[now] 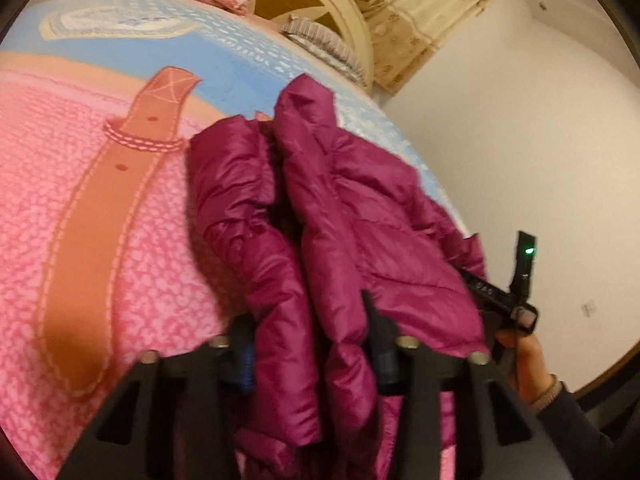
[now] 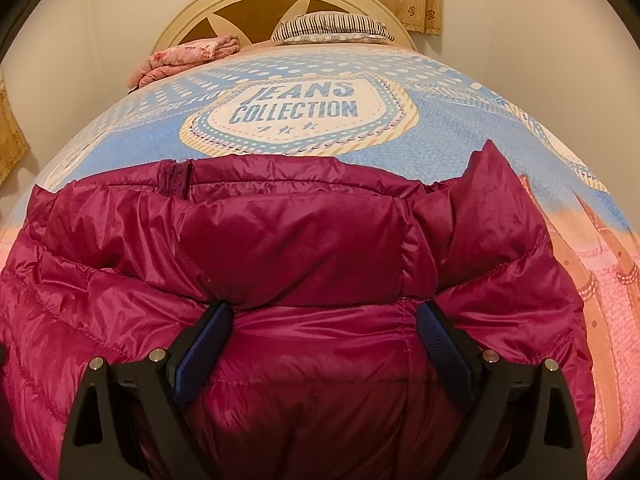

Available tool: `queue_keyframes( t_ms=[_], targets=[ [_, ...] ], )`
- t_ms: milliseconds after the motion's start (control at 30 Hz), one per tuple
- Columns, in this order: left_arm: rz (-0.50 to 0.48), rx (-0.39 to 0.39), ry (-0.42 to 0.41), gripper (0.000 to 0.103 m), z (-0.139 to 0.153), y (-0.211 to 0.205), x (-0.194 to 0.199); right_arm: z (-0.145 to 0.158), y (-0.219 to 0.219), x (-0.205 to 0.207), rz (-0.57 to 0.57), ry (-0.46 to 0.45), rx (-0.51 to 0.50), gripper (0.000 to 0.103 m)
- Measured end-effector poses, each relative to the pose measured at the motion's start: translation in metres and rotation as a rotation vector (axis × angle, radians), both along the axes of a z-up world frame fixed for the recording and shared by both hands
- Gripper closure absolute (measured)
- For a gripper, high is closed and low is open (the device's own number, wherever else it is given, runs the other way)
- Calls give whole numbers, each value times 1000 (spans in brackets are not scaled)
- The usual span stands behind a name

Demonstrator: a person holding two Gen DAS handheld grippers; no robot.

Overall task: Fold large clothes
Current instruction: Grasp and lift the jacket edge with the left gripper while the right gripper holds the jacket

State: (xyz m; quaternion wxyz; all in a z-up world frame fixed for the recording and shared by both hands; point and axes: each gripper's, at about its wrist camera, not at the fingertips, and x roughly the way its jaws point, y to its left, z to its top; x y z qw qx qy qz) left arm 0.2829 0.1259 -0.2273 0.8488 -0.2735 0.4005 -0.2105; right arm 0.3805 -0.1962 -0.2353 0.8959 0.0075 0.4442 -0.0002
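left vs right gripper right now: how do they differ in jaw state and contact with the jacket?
The left gripper has its jaws drawn close with a bunched fold of the magenta jacket pinched between them; the right gripper has its jaws spread wide. The left one grips the fabric; the right one only straddles a flat quilted panel, its pads not visibly squeezing it. Both have blue pads and point down at the same jacket on the bed.

From my seat the jacket [image 1: 360, 240] runs off the bottom edge in both views and smears with blur near the left claw [image 1: 312, 344], whose fingertips [image 1: 374, 312] it buries, so I can't judge their grip.
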Motion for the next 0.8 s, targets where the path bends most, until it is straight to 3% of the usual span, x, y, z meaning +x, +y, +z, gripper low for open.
queue_keyframes(
  t_ms=[100,200,300,500,667,800],
  targets=[
    [-16,-30,-27,80,0,3,-4,12,0,-7,3,9,10,9],
    [-20,-52,-38,82,-1,5,-6,34,7,-25,22,-45,84,9],
    [-23,-58,-53,83,0,6,-8,51,33,-46,90,-107,11,9],
    [-45,-82,-98,86,9,6,-21,15,67,-55,144,13,-162,8],
    [-58,-104,-127,86,28,-2,-26,5,59,-45,128,55,-115,4],
    [-82,-110,-170,86,48,-8,-34,25,46,-64,129,27,-50,4]
  ],
)
